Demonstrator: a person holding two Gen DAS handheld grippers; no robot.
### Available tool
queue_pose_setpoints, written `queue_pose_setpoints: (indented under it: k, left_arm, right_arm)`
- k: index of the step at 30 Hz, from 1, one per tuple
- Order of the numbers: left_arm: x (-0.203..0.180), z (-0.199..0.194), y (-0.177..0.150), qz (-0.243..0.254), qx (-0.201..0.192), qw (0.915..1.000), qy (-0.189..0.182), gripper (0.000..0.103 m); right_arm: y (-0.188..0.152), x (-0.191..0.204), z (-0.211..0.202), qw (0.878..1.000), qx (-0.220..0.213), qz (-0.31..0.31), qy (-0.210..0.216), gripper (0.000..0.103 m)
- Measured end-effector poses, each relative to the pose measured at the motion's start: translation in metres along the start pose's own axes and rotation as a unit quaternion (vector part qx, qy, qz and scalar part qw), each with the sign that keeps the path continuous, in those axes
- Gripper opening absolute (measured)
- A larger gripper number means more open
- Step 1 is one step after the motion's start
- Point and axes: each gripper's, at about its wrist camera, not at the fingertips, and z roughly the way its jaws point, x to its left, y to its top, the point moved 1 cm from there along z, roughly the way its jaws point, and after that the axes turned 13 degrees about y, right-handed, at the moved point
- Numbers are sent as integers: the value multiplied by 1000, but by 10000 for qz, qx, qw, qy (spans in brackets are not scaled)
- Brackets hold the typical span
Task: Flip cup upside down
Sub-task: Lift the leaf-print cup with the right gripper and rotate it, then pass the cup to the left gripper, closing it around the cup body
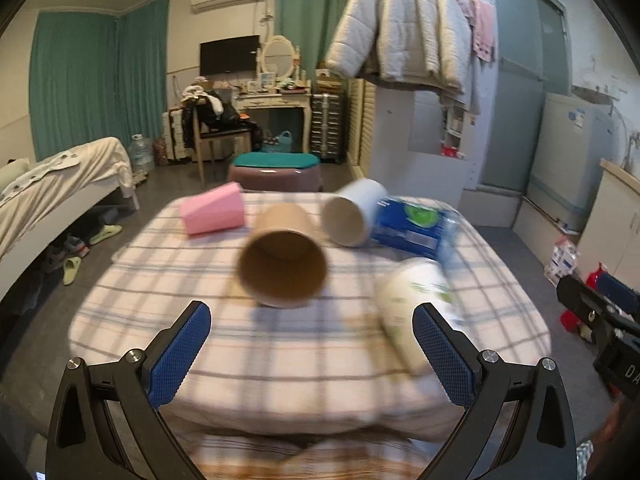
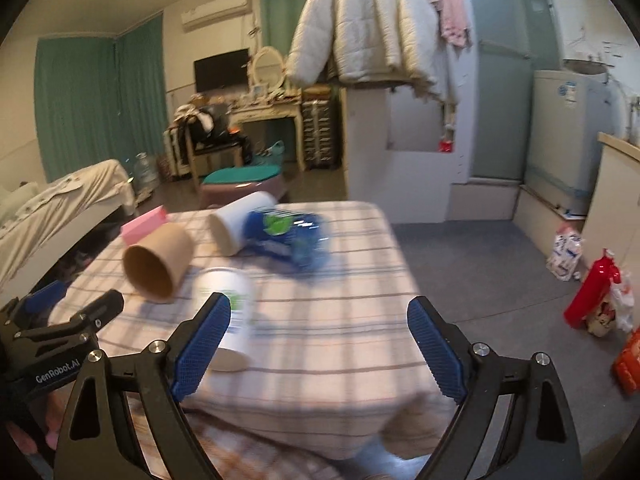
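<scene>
Lying sideways on checked cloth (image 1: 280, 360), cylindrical brown paper cup (image 1: 282, 258).

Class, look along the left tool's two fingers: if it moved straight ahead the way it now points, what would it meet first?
Probably the brown paper cup. It lies on its side on the checked tablecloth, mouth facing the open left tool, roughly centred between the fingers. Depth is blurred; a low path might brush the cloth first.

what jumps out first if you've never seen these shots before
Four cups lie tipped on their sides on the checked tablecloth: a brown cup in the middle with its mouth toward the camera, a pink cup behind it on the left, a white cup on the right. Both hand-held grippers, left and right, hang open and empty.
</scene>
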Motion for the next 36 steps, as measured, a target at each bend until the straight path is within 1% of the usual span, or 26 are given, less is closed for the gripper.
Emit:
queue_pose_setpoints:
  k: [1, 5, 9, 13, 14, 16, 18, 19, 21, 23, 25, 29, 36]
  left_arm:
    - [-13, 0, -3, 57, 35, 10000, -74, 103]
    - [-43, 4, -16, 98, 160, 9995, -241, 103]
    - [-61, 17, -26, 84, 383, 9988, -304, 102]
    - [-79, 26, -33, 233, 509, 9976, -402, 102]
    - [-82, 27, -34, 261, 515, 9974, -422, 100]
    - [-88, 32, -35, 341, 547, 9970, -423, 89]
    - [-93, 37, -36, 388, 613, 9965, -425, 86]
    - [-94, 41, -38, 391, 667, 9961, -436, 78]
    - [-94, 46, -40, 386, 776, 9952, -465, 67]
    - [-92, 49, -41, 398, 836, 9945, -494, 64]
    - [-92, 47, -41, 456, 813, 9942, -535, 61]
    - [-92, 37, -35, 610, 651, 9943, -583, 61]
    - [-88, 28, -21, 711, 405, 9948, -608, 60]
  right_arm:
    - [-2, -8, -2, 10000, -12, 40, -22, 90]
    - [-11, -33, -5, 9998, 33, 177, -58, 90]
    - [-20, -51, -1, 9995, 154, 261, -94, 90]
    - [-29, -64, 7, 9989, 267, 379, -92, 90]
    - [-30, -65, 9, 9988, 285, 397, -87, 90]
    - [-33, -69, 15, 9985, 340, 433, -63, 90]
    - [-35, -71, 21, 9982, 387, 460, -41, 90]
    - [-36, -73, 23, 9980, 405, 475, -32, 90]
    - [-38, -74, 29, 9977, 458, 498, -19, 90]
    - [-41, -75, 34, 9973, 514, 516, -11, 90]
    - [-43, -76, 37, 9970, 551, 544, -3, 90]
    - [-45, -76, 41, 9965, 602, 586, 26, 90]
    - [-46, -70, 43, 9963, 648, 562, 88, 90]
